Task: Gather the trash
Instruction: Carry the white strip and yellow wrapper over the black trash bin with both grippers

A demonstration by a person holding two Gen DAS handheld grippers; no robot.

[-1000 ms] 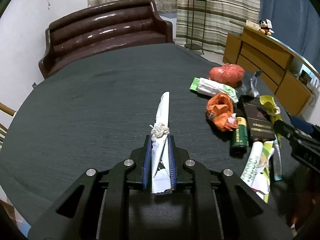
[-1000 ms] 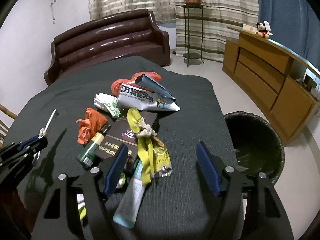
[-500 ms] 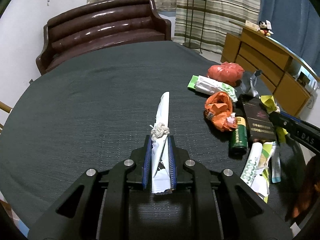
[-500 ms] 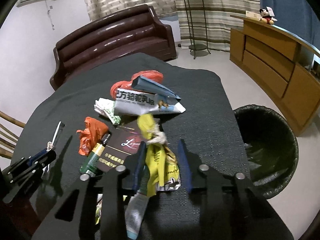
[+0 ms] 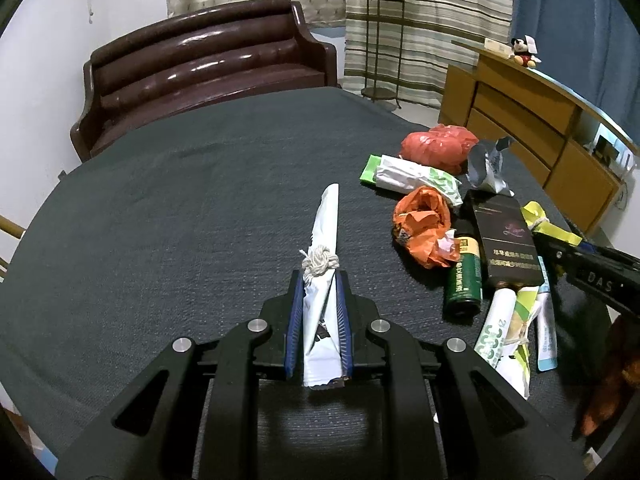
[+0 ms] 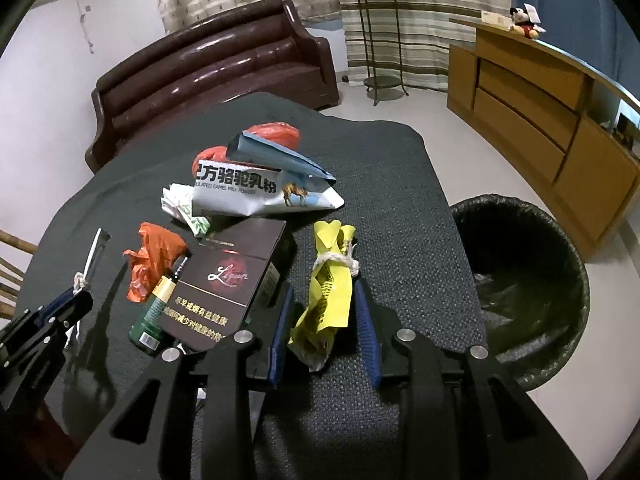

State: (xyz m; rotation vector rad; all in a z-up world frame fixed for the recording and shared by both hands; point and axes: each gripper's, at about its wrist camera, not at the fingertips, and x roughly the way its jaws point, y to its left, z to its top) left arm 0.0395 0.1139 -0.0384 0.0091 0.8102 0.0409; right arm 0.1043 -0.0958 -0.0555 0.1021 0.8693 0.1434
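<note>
Left gripper (image 5: 319, 280) fingers clamp a white wrapper (image 5: 325, 232); right gripper (image 6: 323, 292) fingers pinch a yellow wrapper (image 6: 330, 280), both over the bench (image 6: 400, 208). Bin (image 6: 520, 280) sits right of the bench. Box (image 6: 228, 276), bottle (image 6: 154, 312), bags left of the yellow wrapper remain; most work left.

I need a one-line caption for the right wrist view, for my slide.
Right gripper shut on a string-tied yellow wrapper, beside the black-lined bin.

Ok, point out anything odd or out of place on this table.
Litter is heaped along one side of the dark table: wrappers, a black box and a toppled green bottle. Oddly, the white wrapper and yellow wrapper are each knotted with string.
</note>
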